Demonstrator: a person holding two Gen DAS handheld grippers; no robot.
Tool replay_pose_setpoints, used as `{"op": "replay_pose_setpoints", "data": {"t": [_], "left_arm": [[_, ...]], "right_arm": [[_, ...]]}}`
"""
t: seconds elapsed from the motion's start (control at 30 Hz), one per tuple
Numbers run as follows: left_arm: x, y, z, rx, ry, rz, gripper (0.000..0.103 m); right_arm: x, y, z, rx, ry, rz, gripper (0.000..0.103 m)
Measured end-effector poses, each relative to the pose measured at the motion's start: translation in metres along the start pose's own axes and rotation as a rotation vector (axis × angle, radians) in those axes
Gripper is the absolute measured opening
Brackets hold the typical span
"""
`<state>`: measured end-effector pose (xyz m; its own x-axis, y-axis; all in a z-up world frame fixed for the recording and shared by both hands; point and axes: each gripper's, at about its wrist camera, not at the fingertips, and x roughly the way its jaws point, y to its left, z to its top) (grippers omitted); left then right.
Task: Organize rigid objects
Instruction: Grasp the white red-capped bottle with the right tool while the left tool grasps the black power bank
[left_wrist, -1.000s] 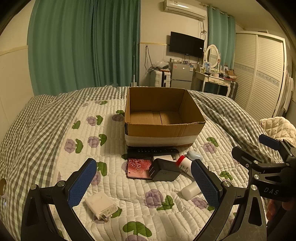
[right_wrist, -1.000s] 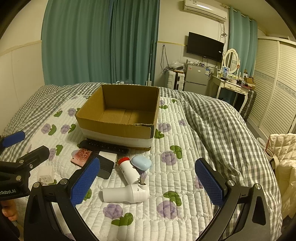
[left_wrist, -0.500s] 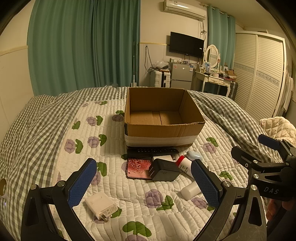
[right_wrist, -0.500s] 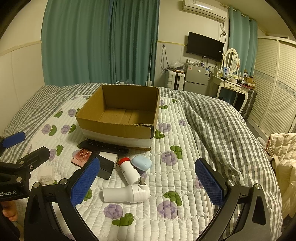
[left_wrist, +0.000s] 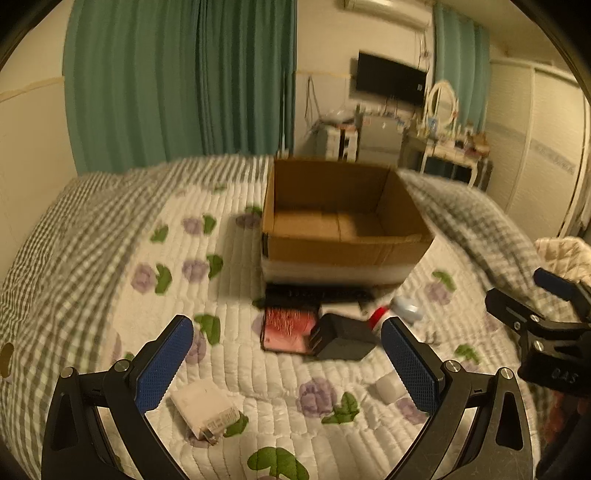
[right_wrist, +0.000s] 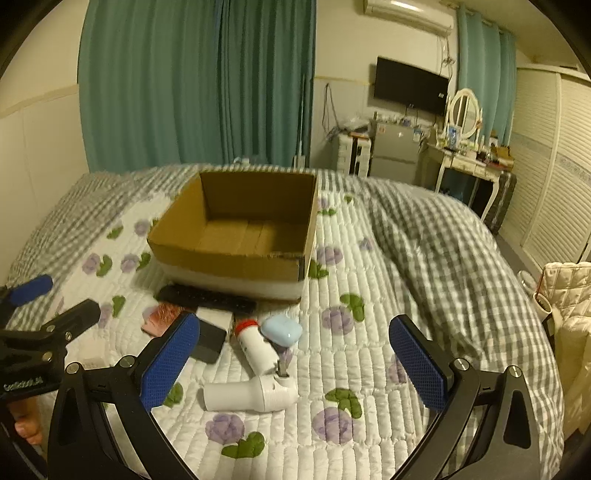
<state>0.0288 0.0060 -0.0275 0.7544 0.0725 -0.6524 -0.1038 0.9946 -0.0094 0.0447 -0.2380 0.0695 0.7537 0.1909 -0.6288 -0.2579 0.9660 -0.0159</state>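
An open, empty cardboard box (left_wrist: 343, 254) (right_wrist: 236, 258) stands on the quilted bed. In front of it lie a black remote (right_wrist: 207, 295), a pink patterned card (left_wrist: 288, 328), a black charger (left_wrist: 345, 341), a red-capped white bottle (right_wrist: 256, 349), a light blue case (right_wrist: 281, 329) and a white tube (right_wrist: 247, 395). A white plug adapter (left_wrist: 205, 408) lies near my left finger. My left gripper (left_wrist: 288, 363) is open and empty above the black charger. My right gripper (right_wrist: 295, 363) is open and empty above the bottle and tube.
The bed's grey checked blanket (right_wrist: 443, 258) rises to the right. A cream quilted item (right_wrist: 569, 295) sits off the bed's right side. Green curtains (right_wrist: 199, 85), a dresser with a mirror (right_wrist: 463, 147) and a white wardrobe (right_wrist: 554, 166) stand behind.
The left wrist view now shows motion blur and the box and objects have shifted slightly right and down in it. The right gripper has barely moved. Both stay open.
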Motion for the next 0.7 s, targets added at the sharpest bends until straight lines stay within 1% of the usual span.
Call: {"op": "replay_pose_setpoints", "data": {"t": [0.07, 0.1, 0.27, 0.33, 0.43, 0.47, 0.5, 0.53, 0.6, 0.7], "left_arm": [[0.016, -0.005, -0.006, 0.013, 0.050, -0.003, 0.103], [0.028, -0.009, -0.010, 0.024, 0.090, -0.007, 0.103], [0.065, -0.018, -0.021, 0.058, 0.188, -0.020, 0.103], [0.074, -0.018, -0.022, 0.075, 0.211, -0.024, 0.103], [0.081, -0.009, -0.021, 0.100, 0.216, 0.025, 0.103], [0.082, -0.004, -0.021, 0.097, 0.211, 0.034, 0.103], [0.083, -0.001, -0.020, 0.092, 0.212, 0.036, 0.103], [0.084, 0.003, -0.021, 0.083, 0.214, 0.040, 0.103], [0.086, 0.008, -0.022, 0.080, 0.217, 0.043, 0.103], [0.088, 0.006, -0.023, 0.097, 0.223, 0.024, 0.103]], "right_arm": [[0.013, 0.001, -0.007, -0.026, 0.041, -0.012, 0.103], [0.019, 0.001, -0.009, -0.033, 0.060, -0.016, 0.103], [0.059, -0.003, -0.020, -0.052, 0.192, 0.028, 0.103], [0.072, -0.002, -0.021, -0.079, 0.217, 0.026, 0.103], [0.095, -0.001, -0.019, -0.079, 0.260, 0.065, 0.102], [0.103, 0.001, -0.019, -0.075, 0.275, 0.089, 0.098], [0.110, 0.004, -0.019, -0.079, 0.290, 0.107, 0.092], [0.118, 0.009, -0.020, -0.091, 0.309, 0.124, 0.087], [0.141, 0.018, -0.025, -0.122, 0.363, 0.158, 0.070], [0.162, 0.023, -0.031, -0.101, 0.429, 0.204, 0.047]]}}
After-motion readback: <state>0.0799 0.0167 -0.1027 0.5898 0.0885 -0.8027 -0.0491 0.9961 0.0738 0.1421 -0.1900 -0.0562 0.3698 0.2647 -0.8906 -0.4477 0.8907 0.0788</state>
